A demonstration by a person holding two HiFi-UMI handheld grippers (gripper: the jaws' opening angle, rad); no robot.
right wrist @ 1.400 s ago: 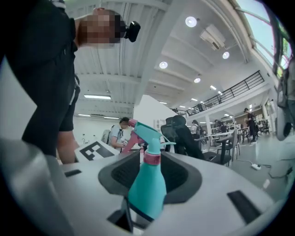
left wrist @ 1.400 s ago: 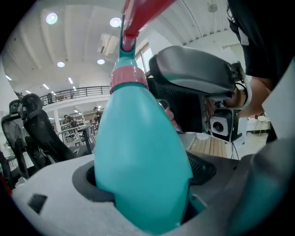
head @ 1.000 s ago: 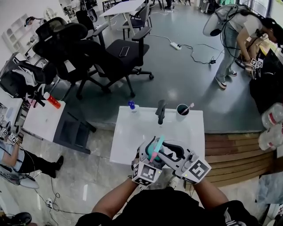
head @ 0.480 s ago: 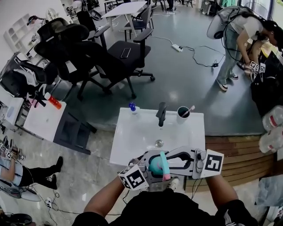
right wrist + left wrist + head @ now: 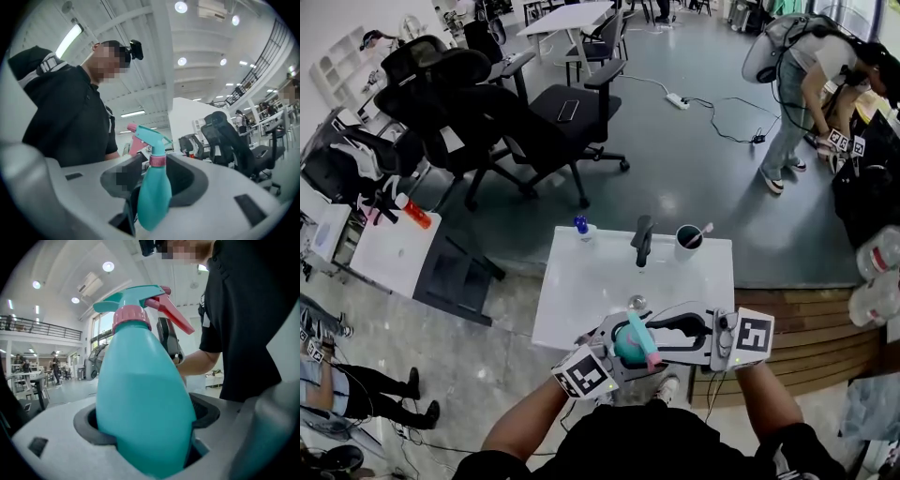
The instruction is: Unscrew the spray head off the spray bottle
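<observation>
One plain teal spray bottle is held up between the two claws, close to the person's chest. Its spray head is teal too, with a pink collar at the neck and a pink trigger jutting from the side. The only print in sight is the black-and-white square marker on each claw's cube.

The left claw has the bottle by its wide lower belly. Both dark pads are pressed against the teal sides, and the bottle stands straight up out of the claw, neck and head well clear above the pads.

The right claw faces it from the other side. Its jaws have just been opening and stand partly apart. The bottle sits between them, with the collar level with the top of the pads and the head rising above. One pad lies just beside the bottle's shoulder. On the other side a dark gap shows, so this claw does not grip it.

Beyond both claws, away from the person, lies a white table. At its far edge stand a small blue-capped bottle, a dark upright tool and a cup. A small round thing lies nearer the claws. Farther off on the grey floor are black office chairs. Another person bends over well beyond the right claw.
</observation>
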